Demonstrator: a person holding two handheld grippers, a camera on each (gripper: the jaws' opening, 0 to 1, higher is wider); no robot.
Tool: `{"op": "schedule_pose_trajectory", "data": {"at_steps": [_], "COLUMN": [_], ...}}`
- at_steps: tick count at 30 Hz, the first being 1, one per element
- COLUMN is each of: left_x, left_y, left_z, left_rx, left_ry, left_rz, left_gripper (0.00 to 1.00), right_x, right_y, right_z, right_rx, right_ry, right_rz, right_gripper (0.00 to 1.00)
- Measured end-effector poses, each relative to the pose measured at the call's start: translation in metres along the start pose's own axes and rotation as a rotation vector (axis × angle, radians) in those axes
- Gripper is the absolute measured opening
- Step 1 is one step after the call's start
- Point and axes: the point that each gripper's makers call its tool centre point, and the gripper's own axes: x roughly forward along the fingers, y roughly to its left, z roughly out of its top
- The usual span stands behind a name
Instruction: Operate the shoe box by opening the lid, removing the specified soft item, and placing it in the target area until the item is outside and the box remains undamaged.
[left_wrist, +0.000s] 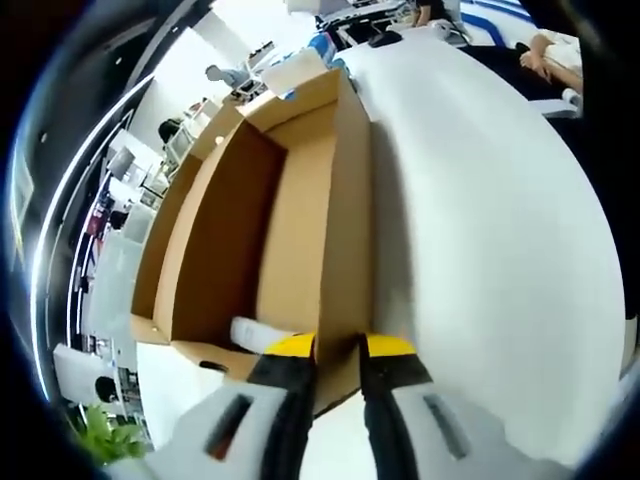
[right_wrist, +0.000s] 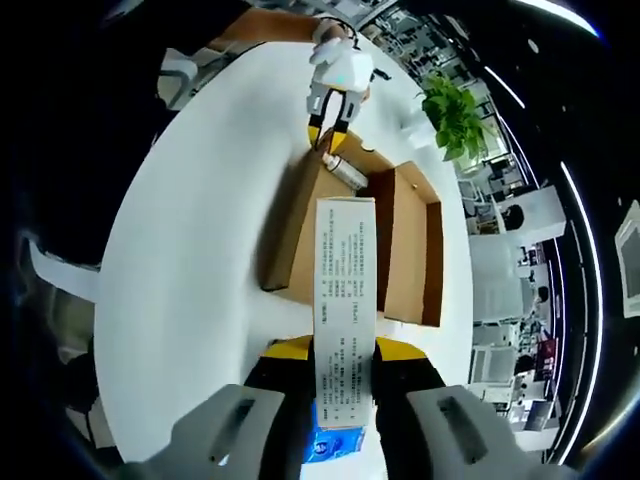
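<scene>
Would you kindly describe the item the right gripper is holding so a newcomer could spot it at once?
Start at the white table and find the open cardboard box. Hanging above it, pinched by the right gripper, is a long white packet. Its columns of small printed text and blue lower end set it apart from the plain brown cardboard.

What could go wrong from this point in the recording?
1. The left gripper is pinching the cardboard box by one thin side wall; pulling there could bend or tear it.
2. The right gripper holds the white printed pack by one end, with most of it sticking out over the box, so it might slip or swing out of the jaws.
3. A small white roll lies inside near the left gripper and could get knocked.
</scene>
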Motion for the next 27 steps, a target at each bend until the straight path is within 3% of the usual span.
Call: {"op": "schedule_pose_trajectory", "data": {"at_steps": [27], "left_x": [0.001], "left_y": [0.002], "left_z": [0.000], "left_rx": [-0.033], "left_ry": [0.017], "left_rz": [0.037], "left_gripper": [0.18], "right_x": [0.003], "right_y": [0.056], "right_z": [-0.033], "right_rx": [0.074], "right_ry": [0.006], "right_rz": [0.028], "right_gripper": [0.20]}}
